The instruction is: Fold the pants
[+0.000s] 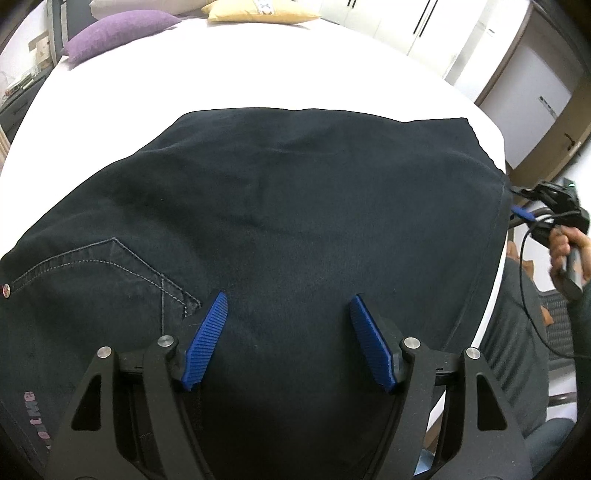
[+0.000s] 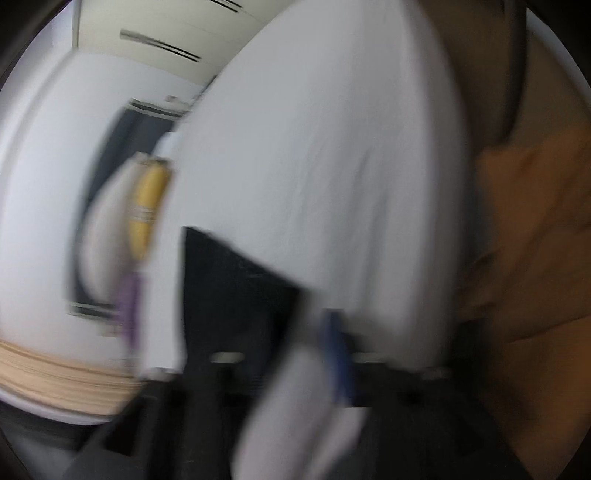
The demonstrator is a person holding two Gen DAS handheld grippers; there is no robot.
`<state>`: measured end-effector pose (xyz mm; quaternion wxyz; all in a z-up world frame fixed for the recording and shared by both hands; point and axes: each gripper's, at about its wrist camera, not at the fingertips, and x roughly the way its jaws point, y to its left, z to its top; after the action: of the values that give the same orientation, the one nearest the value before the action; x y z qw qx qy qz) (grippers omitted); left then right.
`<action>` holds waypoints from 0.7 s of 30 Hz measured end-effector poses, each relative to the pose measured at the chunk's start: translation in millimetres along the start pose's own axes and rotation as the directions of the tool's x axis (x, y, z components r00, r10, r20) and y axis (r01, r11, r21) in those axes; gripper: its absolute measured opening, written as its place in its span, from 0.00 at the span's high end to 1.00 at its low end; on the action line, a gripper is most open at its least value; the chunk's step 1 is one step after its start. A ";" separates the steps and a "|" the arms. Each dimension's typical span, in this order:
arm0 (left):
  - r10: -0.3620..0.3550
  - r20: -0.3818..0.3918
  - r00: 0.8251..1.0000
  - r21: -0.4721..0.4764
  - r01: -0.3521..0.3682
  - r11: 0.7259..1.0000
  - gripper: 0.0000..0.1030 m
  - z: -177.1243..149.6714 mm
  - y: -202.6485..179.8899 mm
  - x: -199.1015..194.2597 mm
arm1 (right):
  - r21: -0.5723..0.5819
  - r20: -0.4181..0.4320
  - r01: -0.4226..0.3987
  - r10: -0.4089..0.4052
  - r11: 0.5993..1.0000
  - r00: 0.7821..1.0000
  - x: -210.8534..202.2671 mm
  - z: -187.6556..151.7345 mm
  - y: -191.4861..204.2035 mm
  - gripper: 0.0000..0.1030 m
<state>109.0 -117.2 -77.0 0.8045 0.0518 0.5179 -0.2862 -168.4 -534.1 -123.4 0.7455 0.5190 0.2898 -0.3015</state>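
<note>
While we hold the left gripper (image 1: 288,314) over the dark pants (image 1: 295,206), its two blue ribbed pads (image 1: 207,341) stand well apart with only flat cloth below them and nothing caught between. We see the pants spread across the white bed (image 1: 229,70), filling the middle of the left wrist view, a stitched back pocket (image 1: 110,273) at about eight o'clock and one straight hem edge toward one o'clock. At eleven o'clock a purple pillow (image 1: 118,31) lies on the bed, with a yellow cushion (image 1: 258,11) at twelve.

At three o'clock in that view we find the right gripper (image 1: 524,205) just off the right edge of the pants, carried by a hand (image 1: 565,245); one blue tip shows and its jaws look parted, clear of the cloth. Our right wrist view is heavily smeared: a dark corner of the pants (image 2: 236,295) sits at six o'clock on the white bed (image 2: 332,166), one blue pad (image 2: 338,354) is faintly visible, and nothing appears gripped.
</note>
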 end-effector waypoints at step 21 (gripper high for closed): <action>-0.062 0.076 0.995 -0.083 0.068 0.994 0.27 -20.7 20.9 -18.7 | -0.089 -0.275 -0.214 0.182 0.973 0.944 51.7 -39.6 32.0 1.00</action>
<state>97.5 -84.4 -74.8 0.8147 -0.0102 0.5013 -0.2914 -115.4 -495.3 -154.3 0.7557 0.5365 0.3505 -0.1351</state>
